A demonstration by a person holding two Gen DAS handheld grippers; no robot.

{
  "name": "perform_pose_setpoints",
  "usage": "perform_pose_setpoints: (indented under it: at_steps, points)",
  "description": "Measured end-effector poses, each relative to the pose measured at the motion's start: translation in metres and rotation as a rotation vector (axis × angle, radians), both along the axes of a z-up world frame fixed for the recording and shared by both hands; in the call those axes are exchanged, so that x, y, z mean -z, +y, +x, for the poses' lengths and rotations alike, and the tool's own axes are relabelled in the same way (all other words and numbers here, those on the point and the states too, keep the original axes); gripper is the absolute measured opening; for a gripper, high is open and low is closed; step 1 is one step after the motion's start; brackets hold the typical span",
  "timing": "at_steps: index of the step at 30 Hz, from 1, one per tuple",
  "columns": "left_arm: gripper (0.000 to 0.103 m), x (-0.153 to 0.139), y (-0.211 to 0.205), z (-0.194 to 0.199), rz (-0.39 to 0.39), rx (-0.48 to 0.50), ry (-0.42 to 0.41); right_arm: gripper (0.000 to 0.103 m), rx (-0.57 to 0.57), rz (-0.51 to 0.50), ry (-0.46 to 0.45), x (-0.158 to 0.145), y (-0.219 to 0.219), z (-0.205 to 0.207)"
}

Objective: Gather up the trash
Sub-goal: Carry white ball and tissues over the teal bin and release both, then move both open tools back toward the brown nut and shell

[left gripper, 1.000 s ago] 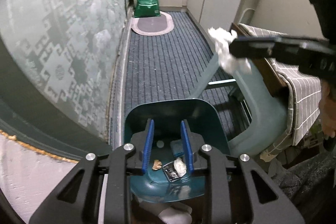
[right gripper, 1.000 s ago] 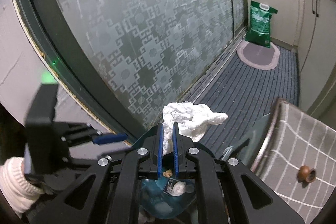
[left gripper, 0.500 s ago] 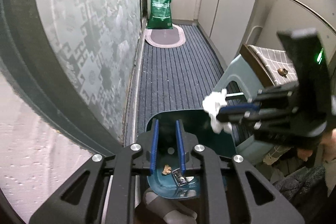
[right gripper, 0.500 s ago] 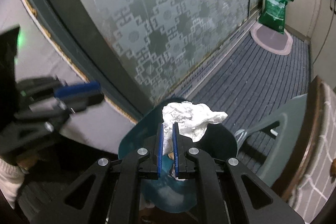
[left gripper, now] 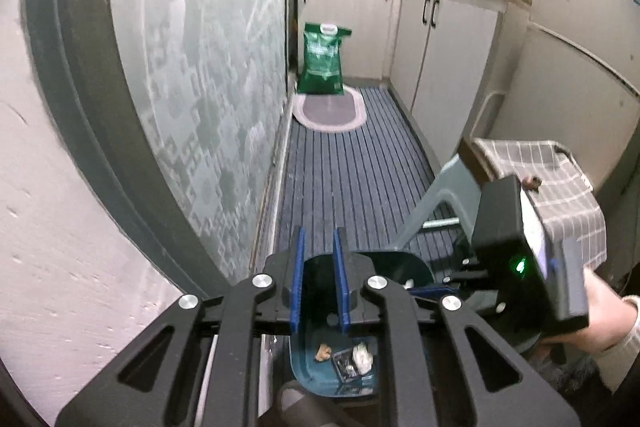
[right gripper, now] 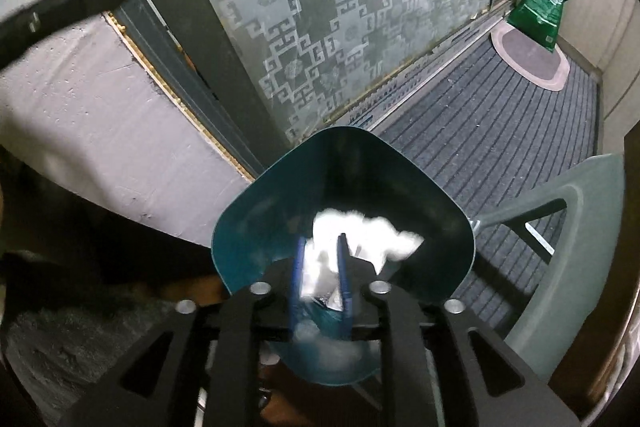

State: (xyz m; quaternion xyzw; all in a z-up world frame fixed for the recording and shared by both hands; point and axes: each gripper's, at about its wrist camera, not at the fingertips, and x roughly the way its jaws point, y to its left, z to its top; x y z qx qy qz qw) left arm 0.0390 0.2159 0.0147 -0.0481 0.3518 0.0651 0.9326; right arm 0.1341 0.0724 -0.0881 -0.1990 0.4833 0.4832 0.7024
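A teal trash bin [right gripper: 344,171] stands on the floor with its lid up. In the right wrist view my right gripper [right gripper: 320,251] is over the bin's mouth with a white crumpled tissue [right gripper: 360,231], blurred, between and past its parted blue fingers. In the left wrist view my left gripper [left gripper: 318,259] is open and empty above the bin [left gripper: 316,359], which holds scraps and a small wrapper [left gripper: 352,359]. The right gripper's body [left gripper: 516,251] reaches into the bin from the right.
A frosted patterned glass door [left gripper: 208,75] runs along the left. A grey-green plastic stool [right gripper: 560,247] with a checked cloth [left gripper: 560,187] stands right of the bin. A green bag [left gripper: 324,59] and oval mat [left gripper: 328,111] lie far down the striped floor.
My right gripper has dropped down into the bin's mouth and its fingers have parted around the tissue. My left gripper has risen and tilted up.
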Motion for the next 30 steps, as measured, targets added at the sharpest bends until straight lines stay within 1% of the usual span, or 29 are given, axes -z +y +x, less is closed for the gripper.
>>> perform_pose_setpoints:
  at_steps: [1, 2, 8, 10, 11, 13, 16, 22, 30]
  points:
    - [0.016, -0.003, -0.001, -0.001, 0.001, -0.006, -0.012, 0.046, 0.000, 0.009, -0.001, -0.002, -0.001, -0.001]
    - [0.016, -0.005, -0.001, 0.000, 0.001, -0.009, -0.017, 0.046, -0.002, 0.020, -0.006, -0.004, -0.002, -0.002]
    - [0.016, -0.017, -0.006, 0.002, -0.001, -0.024, -0.056, 0.046, 0.014, 0.089, -0.034, -0.022, -0.009, 0.000]
    - [0.019, -0.020, -0.009, 0.005, -0.001, -0.027, -0.064, 0.046, 0.026, 0.123, -0.050, -0.031, -0.014, 0.001]
    - [0.022, -0.021, -0.011, 0.005, -0.001, -0.029, -0.067, 0.046, 0.033, 0.136, -0.056, -0.035, -0.016, 0.003]
    - [0.024, -0.022, -0.016, 0.008, -0.001, -0.022, -0.070, 0.046, 0.050, 0.166, -0.067, -0.043, -0.023, 0.005]
    - [0.031, -0.023, -0.024, 0.013, 0.005, -0.011, -0.073, 0.046, 0.080, 0.215, -0.082, -0.058, -0.036, 0.011]
    - [0.038, -0.023, -0.044, 0.023, 0.018, 0.021, -0.072, 0.046, 0.147, 0.275, -0.123, -0.081, -0.070, 0.026]
    - [0.042, -0.022, -0.073, 0.041, 0.023, 0.073, -0.064, 0.046, 0.258, 0.316, -0.126, -0.093, -0.124, 0.058]
